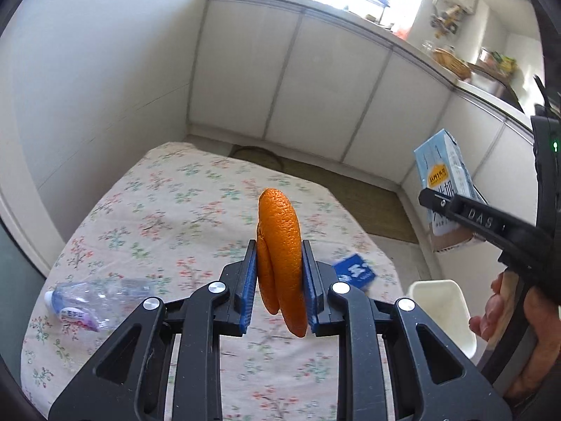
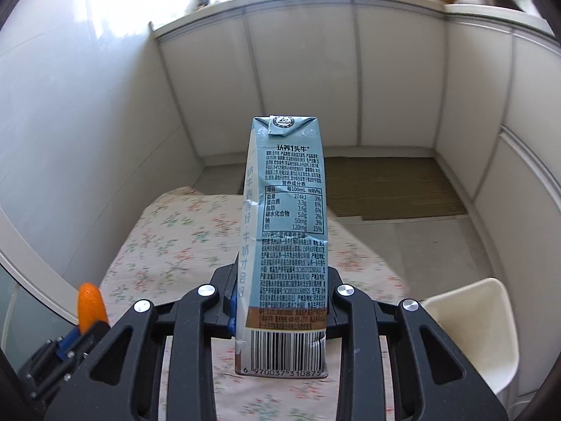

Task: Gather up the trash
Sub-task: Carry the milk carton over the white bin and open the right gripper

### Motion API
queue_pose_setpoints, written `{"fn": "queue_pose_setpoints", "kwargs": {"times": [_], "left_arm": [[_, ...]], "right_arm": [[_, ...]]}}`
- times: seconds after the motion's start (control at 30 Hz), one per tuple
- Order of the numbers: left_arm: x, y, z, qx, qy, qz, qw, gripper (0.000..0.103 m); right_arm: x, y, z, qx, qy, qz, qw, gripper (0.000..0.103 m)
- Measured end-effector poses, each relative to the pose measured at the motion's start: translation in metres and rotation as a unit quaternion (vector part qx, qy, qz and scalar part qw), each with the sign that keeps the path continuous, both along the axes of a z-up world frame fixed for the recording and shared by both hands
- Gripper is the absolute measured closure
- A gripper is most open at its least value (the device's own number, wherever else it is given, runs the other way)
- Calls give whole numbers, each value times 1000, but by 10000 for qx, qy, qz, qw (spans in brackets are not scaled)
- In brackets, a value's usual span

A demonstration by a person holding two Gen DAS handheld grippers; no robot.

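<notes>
Left wrist: blurred blue packet (unreadable)

Milk carton read "认养1头牛", barcode no. 6 970037 310875 — right hand-held gripper arm marked "DAS".

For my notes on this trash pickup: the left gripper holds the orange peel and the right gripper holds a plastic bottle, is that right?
Not quite: the right gripper holds a milk carton, as the right wrist view shows. The plastic bottle lies on the table. The left gripper does hold the orange peel.
</notes>
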State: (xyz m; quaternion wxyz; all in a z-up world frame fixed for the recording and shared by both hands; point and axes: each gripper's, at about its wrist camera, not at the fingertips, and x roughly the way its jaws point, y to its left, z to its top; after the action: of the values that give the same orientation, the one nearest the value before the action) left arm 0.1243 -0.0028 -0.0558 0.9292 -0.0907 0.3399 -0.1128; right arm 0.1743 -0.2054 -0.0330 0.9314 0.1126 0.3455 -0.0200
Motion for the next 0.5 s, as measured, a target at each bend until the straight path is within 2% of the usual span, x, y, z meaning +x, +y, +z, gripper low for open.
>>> {"fn": "queue_pose_setpoints", "kwargs": {"times": [0.3,0.5], "left_arm": [[-17,-79,14,180,-177,-604,9979,80],[-24,-124,14,266,-154,-989,9946,80]], "right_arm": [[-43,-80,-5,-180,-67,-740,9971,74],[-70,-136,-19,-303,138,-1224,9919,73]]}}
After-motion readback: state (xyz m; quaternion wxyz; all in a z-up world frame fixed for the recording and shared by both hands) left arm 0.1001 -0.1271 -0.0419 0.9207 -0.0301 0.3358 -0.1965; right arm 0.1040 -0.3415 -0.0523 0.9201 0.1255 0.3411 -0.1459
